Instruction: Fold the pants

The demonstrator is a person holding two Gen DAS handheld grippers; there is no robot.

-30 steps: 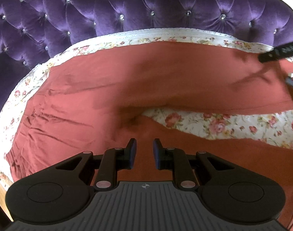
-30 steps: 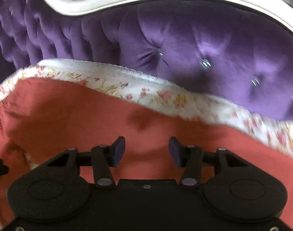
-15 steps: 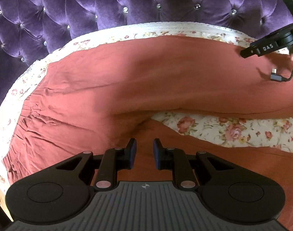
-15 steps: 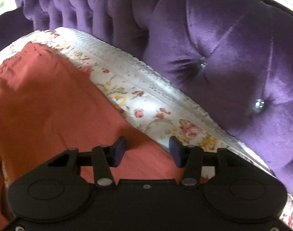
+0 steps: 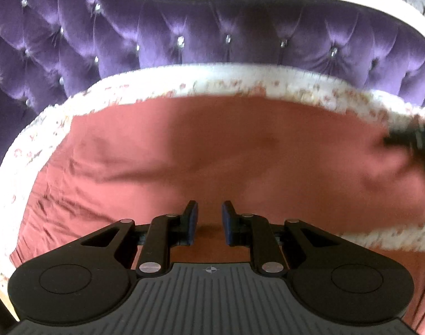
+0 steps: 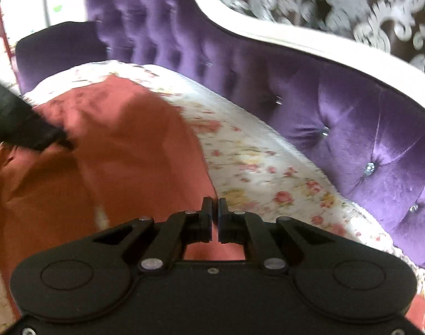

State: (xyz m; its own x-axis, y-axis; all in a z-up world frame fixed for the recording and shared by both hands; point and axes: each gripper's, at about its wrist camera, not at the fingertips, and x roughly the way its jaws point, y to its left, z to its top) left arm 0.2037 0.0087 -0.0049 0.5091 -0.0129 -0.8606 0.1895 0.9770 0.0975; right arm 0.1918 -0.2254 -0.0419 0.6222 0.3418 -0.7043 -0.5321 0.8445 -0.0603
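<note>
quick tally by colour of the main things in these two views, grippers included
rust red: 1, the pants
purple: 1, the tufted sofa back
white floral: 1, the seat cover
black: 2, the left gripper and the right gripper
total: 5

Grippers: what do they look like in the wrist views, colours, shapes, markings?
Left gripper: matte black linkage arms with silver pivot pins, dark blue pads, two round black discs and a ribbed grey plate bearing a small crosshair mark. Right gripper: same black linkage, pins and discs, smooth black plate.
</note>
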